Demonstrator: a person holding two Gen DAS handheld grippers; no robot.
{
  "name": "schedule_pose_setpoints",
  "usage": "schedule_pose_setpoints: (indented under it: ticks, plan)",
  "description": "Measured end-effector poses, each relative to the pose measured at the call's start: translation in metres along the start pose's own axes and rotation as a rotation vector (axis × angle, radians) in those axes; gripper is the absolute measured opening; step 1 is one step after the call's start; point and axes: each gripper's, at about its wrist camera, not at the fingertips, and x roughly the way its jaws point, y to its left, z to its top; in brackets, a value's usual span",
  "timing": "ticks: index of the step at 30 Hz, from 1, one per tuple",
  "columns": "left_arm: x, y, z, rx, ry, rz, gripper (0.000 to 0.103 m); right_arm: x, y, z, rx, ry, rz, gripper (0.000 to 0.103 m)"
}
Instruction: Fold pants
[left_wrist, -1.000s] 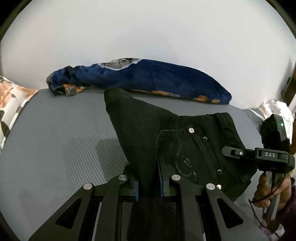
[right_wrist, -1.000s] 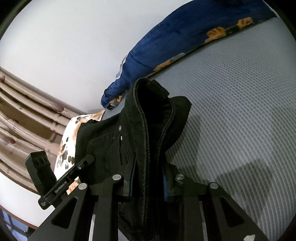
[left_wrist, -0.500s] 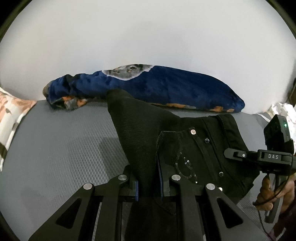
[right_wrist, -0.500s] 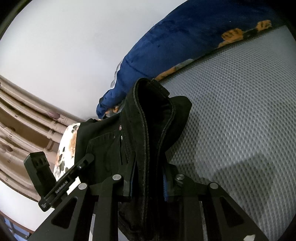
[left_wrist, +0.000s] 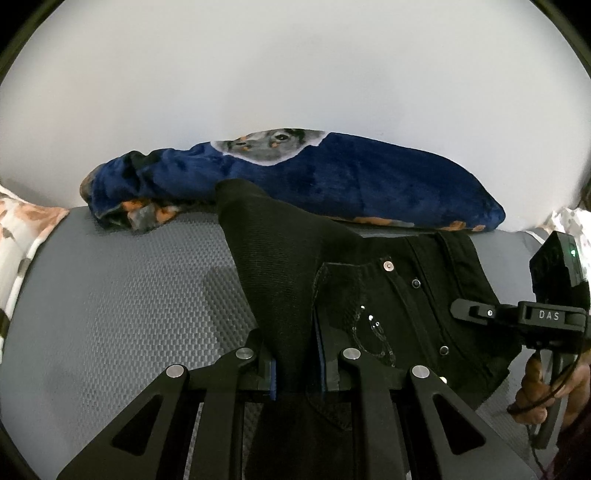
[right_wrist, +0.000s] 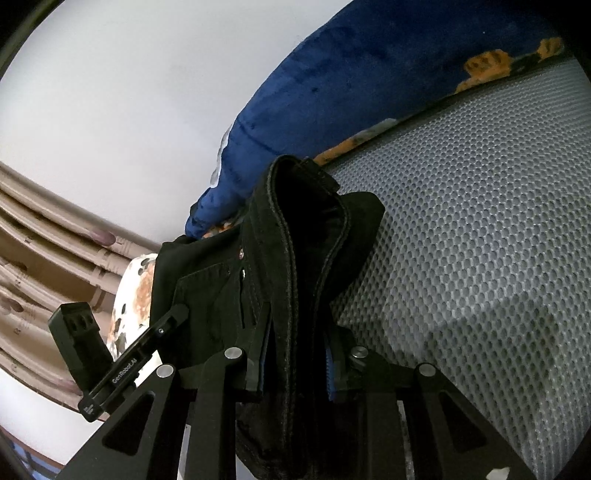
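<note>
since the earlier frame both grippers have carried the pants (left_wrist: 280, 273) toward the blue blanket (left_wrist: 332, 177) at twelve o'clock, left gripper (left_wrist: 297, 365) and right gripper (right_wrist: 295, 365) each clenched on a waist corner, apparently keeping the cloth taut above the grey mattress (left_wrist: 122, 295) for folding.

Grey textured mattress (left_wrist: 110, 295) bears blue blanket (left_wrist: 351, 184)
</note>
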Motion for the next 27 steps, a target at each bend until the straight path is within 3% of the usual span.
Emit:
schedule_pose_setpoints:
  ticks: [27]
  plan:
    - [0.039,0.016,0.013,0.008,0.001,0.016,0.017,0.037,0.005,0.031,-0.020,-0.005,-0.020,0.021]
